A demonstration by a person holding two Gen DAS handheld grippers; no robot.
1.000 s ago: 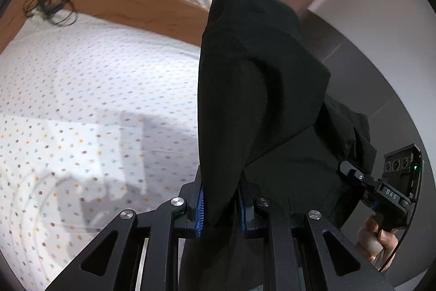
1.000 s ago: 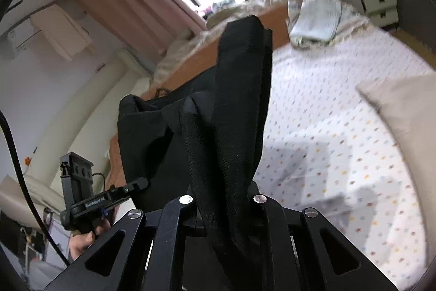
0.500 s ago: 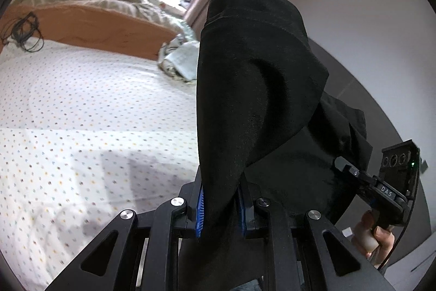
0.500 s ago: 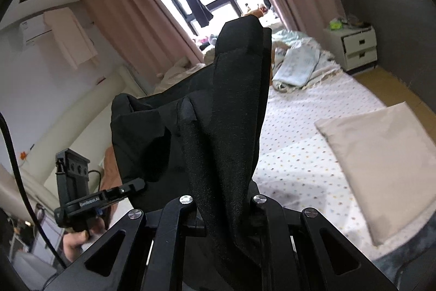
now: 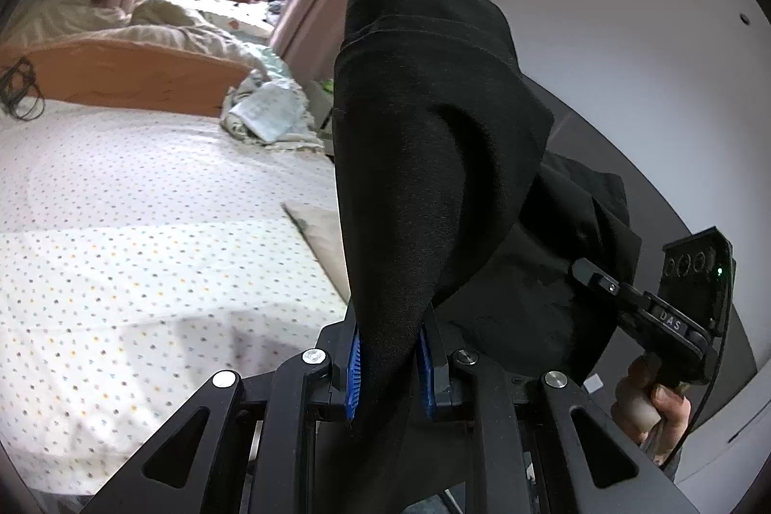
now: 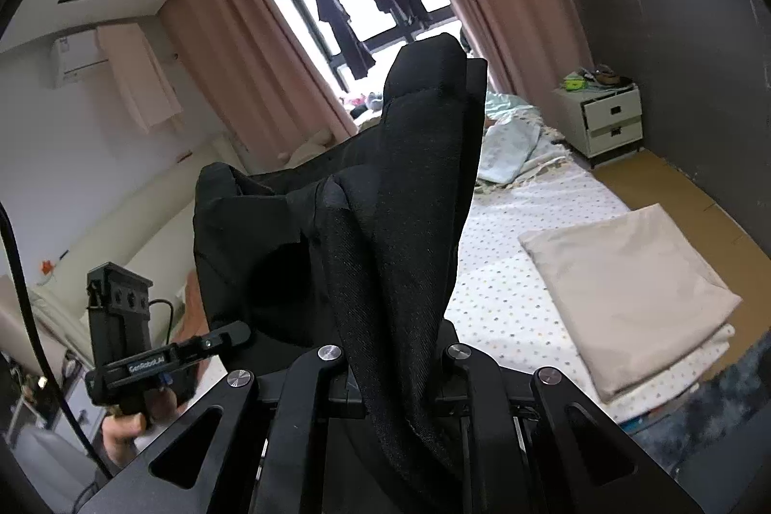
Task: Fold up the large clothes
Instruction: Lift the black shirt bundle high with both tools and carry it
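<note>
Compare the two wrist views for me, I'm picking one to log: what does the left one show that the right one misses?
Only the left wrist view shows the orange headboard, the tangled black cable and the blue pads of the left hand-held gripper.

Only the right wrist view shows the white nightstand, the wall air conditioner and the brown floor.

Both show the black garment clamped, the dotted bed sheet, the beige pillow and the window.
</note>
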